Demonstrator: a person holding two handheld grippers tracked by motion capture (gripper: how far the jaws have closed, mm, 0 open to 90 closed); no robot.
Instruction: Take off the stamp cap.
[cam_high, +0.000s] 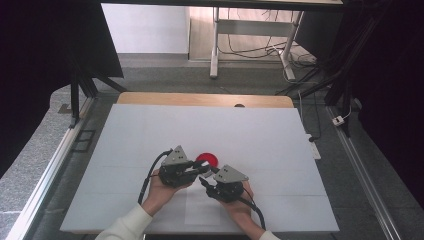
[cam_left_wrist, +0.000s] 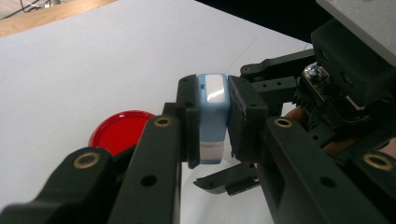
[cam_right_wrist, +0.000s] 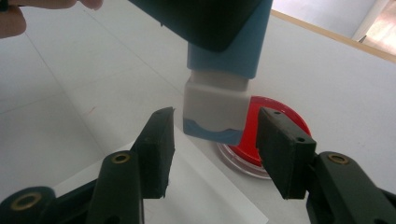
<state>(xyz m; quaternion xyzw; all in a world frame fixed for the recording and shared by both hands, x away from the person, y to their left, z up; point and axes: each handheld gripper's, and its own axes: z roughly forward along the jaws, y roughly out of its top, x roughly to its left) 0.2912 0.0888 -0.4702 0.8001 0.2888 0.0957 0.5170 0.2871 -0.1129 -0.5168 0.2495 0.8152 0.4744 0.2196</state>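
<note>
Left gripper view is showing the left gripper (cam_left_wrist: 212, 123) pinching a blue stamp (cam_left_wrist: 212, 109) upright between its jaws, above the white table (cam_left_wrist: 93, 56), with a red dish (cam_left_wrist: 119, 130) at nine o'clock. The right gripper (cam_right_wrist: 212, 149) is spreading its jaws around the stamp's pale cap (cam_right_wrist: 215, 109), not touching it. A skewed pull could be twisting the stamp loose. Whatever sits under the cap is staying hidden, and the stamp's upper body is cut off in the right gripper view.

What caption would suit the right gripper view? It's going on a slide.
Open right gripper flanks the white cap of a blue stamp held above a red ink pad.
</note>
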